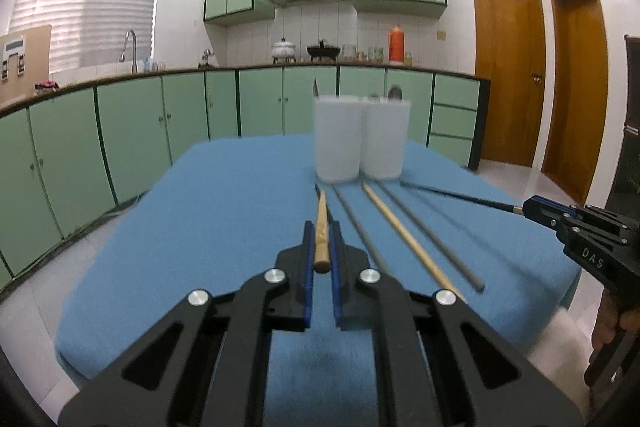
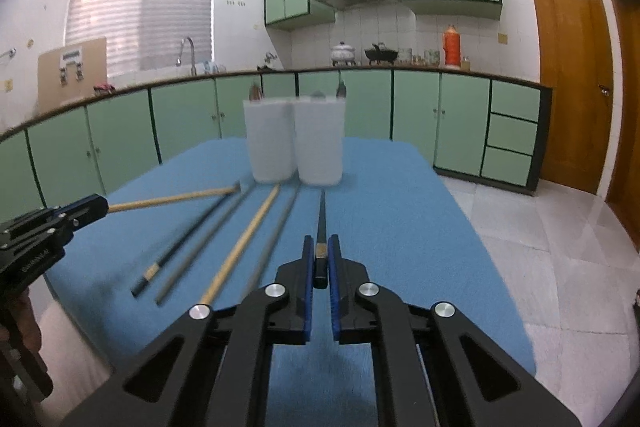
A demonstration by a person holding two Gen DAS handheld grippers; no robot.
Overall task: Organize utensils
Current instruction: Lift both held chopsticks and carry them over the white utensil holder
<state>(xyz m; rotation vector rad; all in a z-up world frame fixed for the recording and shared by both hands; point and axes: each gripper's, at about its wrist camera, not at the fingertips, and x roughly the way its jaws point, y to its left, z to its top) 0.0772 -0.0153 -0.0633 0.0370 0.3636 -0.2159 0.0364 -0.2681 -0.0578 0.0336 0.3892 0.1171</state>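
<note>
Left gripper (image 1: pixel 322 247): closed on the butt end of a wooden chopstick (image 1: pixel 321 233), tip pointing toward the far edge of the table (image 1: pixel 200 227). Seen from the right wrist view as left gripper (image 2: pixel 102 205) at the table's left edge, with the wooden chopstick (image 2: pixel 172 199) running from its fingers toward the cups.

Right gripper (image 2: pixel 319 259): clamped on the butt end of a black chopstick (image 2: pixel 321 227), tip directed at the far edge. Seen from the left wrist view as right gripper (image 1: pixel 528 207) near the right edge, black chopstick (image 1: pixel 452 191) extending from it toward the cups.

Loose on the blue table cover, between the two grippers, lying roughly parallel and pointing toward the far edge:
- second black chopstick (image 2: pixel 188 239), nearest the left edge
- grey chopstick (image 2: pixel 208 239), just beside it
- second wooden chopstick (image 2: pixel 244 243), mid-table
- second grey chopstick (image 2: pixel 276 235), just left of the right gripper

Two white translucent cups, upright and touching side by side, near the far edge, mid-width:
- left cup (image 2: pixel 269 141)
- right cup (image 2: pixel 320 143)

Utensil tips protruding above both rims; type not discernible through blur.

Background: green kitchen cabinets (image 2: pixel 120 131) along the wall beyond the table.
</note>
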